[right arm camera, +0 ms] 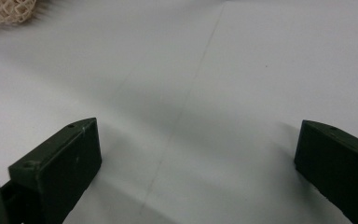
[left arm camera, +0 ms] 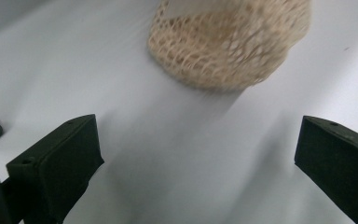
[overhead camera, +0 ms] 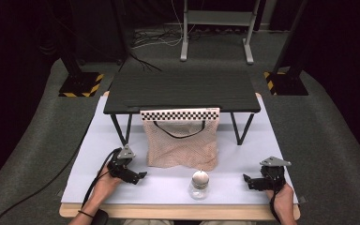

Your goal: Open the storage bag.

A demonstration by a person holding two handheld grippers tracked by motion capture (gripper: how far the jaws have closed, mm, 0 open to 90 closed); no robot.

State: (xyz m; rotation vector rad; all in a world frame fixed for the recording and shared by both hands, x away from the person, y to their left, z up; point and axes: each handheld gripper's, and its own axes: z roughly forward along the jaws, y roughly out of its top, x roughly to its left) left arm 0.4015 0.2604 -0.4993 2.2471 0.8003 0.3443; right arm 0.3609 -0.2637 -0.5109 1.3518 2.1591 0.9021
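A beige mesh bag [overhead camera: 183, 140] with a black handle hangs from the front edge of a small black table [overhead camera: 183, 89], under a checkered strip. Its lower end [left arm camera: 228, 44] fills the top of the left gripper view, and a corner of the bag [right arm camera: 7, 11] shows at the top left of the right gripper view. A clear glass jar with a metal lid [overhead camera: 199, 183] stands on the white board in front of the bag. My left gripper [overhead camera: 139, 177] rests at the left, open and empty. At the right, my right gripper [overhead camera: 247, 180] is open and empty too.
The white board [overhead camera: 159, 187] covers a wooden tabletop whose front edge runs along the bottom. The black table's legs [overhead camera: 122, 129] stand on the board behind the grippers. Cables trail off to the left over grey carpet.
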